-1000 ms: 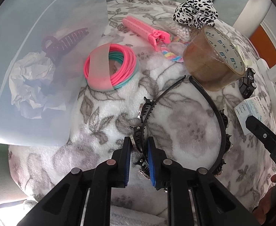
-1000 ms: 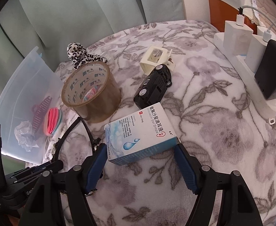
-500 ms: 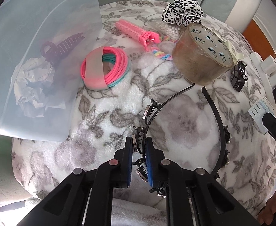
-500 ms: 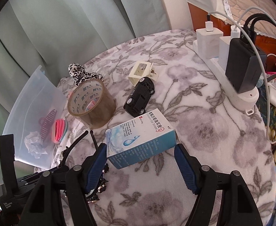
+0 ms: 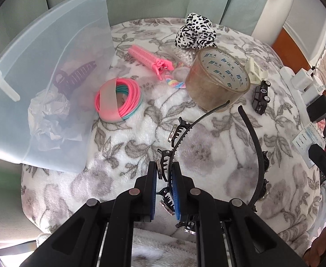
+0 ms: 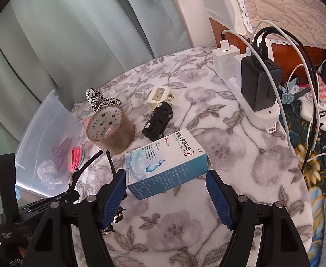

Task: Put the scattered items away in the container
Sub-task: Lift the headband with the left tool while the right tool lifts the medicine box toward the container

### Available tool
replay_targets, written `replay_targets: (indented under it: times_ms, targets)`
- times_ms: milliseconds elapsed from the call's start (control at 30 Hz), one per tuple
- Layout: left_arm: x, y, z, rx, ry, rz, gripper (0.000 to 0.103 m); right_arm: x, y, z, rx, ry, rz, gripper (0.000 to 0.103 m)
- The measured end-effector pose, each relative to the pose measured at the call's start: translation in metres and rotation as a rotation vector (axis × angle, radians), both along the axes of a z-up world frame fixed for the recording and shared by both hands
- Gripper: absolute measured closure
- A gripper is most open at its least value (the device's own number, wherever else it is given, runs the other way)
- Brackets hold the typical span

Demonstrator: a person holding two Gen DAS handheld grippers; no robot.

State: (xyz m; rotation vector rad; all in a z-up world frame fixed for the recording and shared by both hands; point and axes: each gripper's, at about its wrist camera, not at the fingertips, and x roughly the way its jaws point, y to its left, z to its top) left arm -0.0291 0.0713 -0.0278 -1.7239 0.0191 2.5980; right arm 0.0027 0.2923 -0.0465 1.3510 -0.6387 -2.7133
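Note:
My left gripper (image 5: 164,175) is shut on a black toothed headband (image 5: 251,133) and holds it above the floral blanket. My right gripper (image 6: 166,185) is shut on a blue and white ear-drops box (image 6: 166,163), lifted off the blanket. The clear plastic container (image 5: 40,84) stands tilted at the left; a purple claw clip (image 5: 73,75) and crumpled paper (image 5: 48,120) lie inside. Pink and teal hair rings (image 5: 118,102) lie against its wall. The container also shows in the right wrist view (image 6: 49,133).
On the blanket lie a tape roll (image 5: 216,84), pink hair roller (image 5: 149,61), leopard scrunchie (image 5: 195,32), black toy car (image 6: 158,122) and cream clip (image 6: 160,96). A power strip with chargers and cables (image 6: 252,89) lines the right edge.
Both grippers have risen and pulled back. The headband has come up off the blanket with my left gripper; the box has lifted with my right.

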Motion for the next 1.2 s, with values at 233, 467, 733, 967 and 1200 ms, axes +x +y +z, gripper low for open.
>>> replay_targets:
  times_ms: [233, 467, 733, 967, 1200]
  targets:
    - [-0.001, -0.006, 0.0, 0.009, 0.081, -0.021, 0.09, 0.011, 0.002, 0.023, 0.016, 0.059, -0.013, 0.028]
    - [-0.007, -0.001, 0.019, 0.035, 0.149, -0.059, 0.09, 0.024, 0.001, 0.053, 0.037, 0.136, -0.026, 0.028]
    - [-0.006, -0.003, 0.055, 0.054, 0.221, -0.101, 0.09, 0.03, 0.001, 0.085, 0.047, 0.193, -0.046, 0.028]
    - [-0.006, -0.014, 0.09, 0.082, 0.317, -0.093, 0.09, 0.038, -0.002, 0.119, 0.073, 0.27, -0.043, 0.028]
    - [-0.003, -0.031, 0.113, 0.105, 0.389, -0.078, 0.09, 0.041, -0.014, 0.134, 0.089, 0.302, -0.025, 0.028]
